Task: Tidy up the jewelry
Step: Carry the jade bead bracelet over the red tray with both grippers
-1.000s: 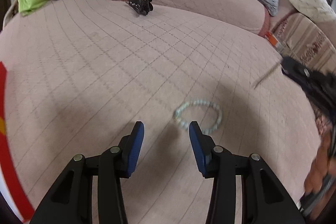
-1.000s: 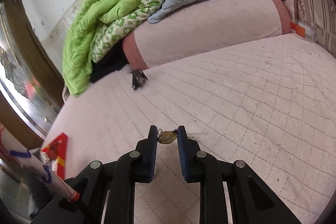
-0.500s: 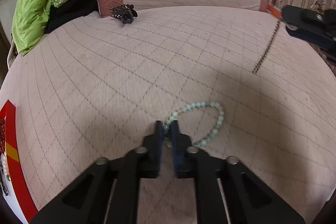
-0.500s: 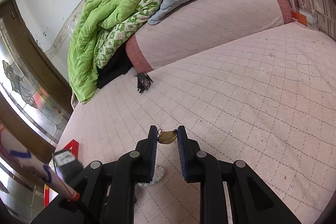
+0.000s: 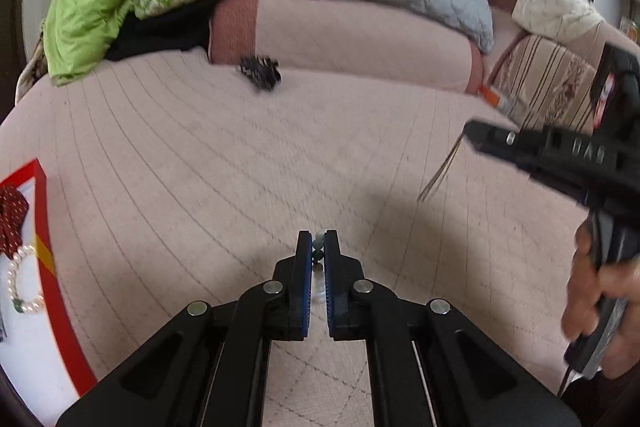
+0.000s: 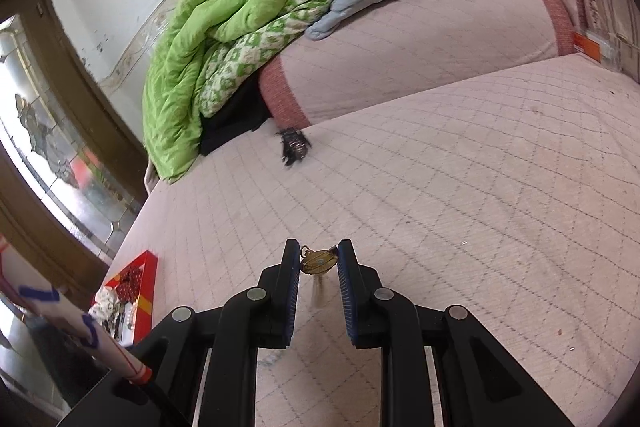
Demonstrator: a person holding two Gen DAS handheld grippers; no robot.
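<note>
I am looking over the pink quilted mattress, with a green quilt heaped at its far end and a red-edged box sitting at the left edge, a pearl bracelet lying inside. My right gripper is pinching a gold pendant, its chain dangling. My left gripper is squeezing the pale green bead bracelet above the mattress.

The left tongs pinch a pale green bead bracelet above the pink quilted bed. At right, the other tongs dangle a thin chain (blurred).
</note>
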